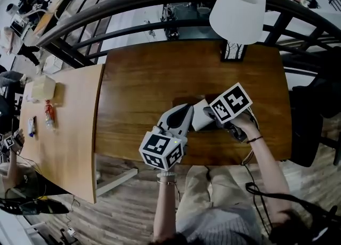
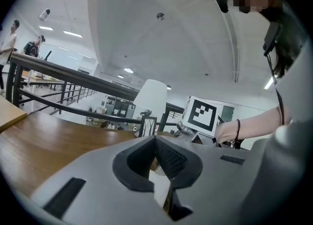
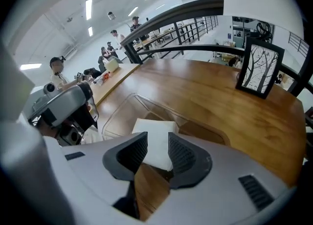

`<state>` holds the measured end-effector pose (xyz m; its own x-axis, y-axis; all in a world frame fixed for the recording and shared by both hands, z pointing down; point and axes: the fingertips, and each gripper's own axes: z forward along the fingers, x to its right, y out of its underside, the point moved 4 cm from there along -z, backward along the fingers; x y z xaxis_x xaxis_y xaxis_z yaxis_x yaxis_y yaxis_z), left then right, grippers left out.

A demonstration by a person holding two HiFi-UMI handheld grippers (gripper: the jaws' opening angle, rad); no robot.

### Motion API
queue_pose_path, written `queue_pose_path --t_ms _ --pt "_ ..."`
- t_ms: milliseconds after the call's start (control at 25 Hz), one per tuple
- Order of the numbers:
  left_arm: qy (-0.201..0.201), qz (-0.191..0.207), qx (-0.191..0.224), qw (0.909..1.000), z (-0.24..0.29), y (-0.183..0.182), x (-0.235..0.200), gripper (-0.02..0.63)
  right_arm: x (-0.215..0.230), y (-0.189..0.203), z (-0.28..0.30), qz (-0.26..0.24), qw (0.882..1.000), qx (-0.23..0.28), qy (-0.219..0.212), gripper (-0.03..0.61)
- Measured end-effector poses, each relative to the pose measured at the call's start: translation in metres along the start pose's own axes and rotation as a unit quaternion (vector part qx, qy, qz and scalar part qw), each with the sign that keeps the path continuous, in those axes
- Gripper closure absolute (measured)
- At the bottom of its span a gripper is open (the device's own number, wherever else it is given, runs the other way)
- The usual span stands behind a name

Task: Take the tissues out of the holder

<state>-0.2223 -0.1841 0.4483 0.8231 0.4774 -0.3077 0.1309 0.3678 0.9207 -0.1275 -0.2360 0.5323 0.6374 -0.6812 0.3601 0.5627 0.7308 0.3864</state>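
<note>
A paler, smooth side table [image 1: 69, 132] butts against the left edge of the dark, grained wooden table [image 1: 138, 95]. Over the dark table's near edge, the left gripper [image 2: 156, 143] has its ribbed black pads pressed nearly tip to tip. They are clenched on something thin and pale that looks like the left wall of the holder [image 3: 117, 109]. The holder is a clear plastic tray with rounded corners, lying flat toward the near edge, a little right of the middle. The tissues [image 3: 154, 133], a flat, square-cornered white stack, sit tilted over the holder with their near edge raised. The right gripper [image 3: 157, 153] grasps that near edge, and the white stack fills the gap between its grooved pads. At the far edge, right of the middle, stands a lamp [image 1: 237, 12] with a plain white drum shade on a black-framed base with a branch pattern.
</note>
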Motion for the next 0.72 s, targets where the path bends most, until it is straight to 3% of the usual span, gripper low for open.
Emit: queue_pose_path --t_ms 560,720 --pt "0.026 -0.003 0.007 0.9996 0.013 -0.01 -0.017 0.606 0.009 0.0 0.031 0.017 0.989 -0.128 0.072 0.462" --pt "0.024 -0.007 0.0 0.9997 0.015 -0.008 -0.021 0.606 0.008 -0.003 0.034 0.016 0.987 -0.144 0.068 0.462"
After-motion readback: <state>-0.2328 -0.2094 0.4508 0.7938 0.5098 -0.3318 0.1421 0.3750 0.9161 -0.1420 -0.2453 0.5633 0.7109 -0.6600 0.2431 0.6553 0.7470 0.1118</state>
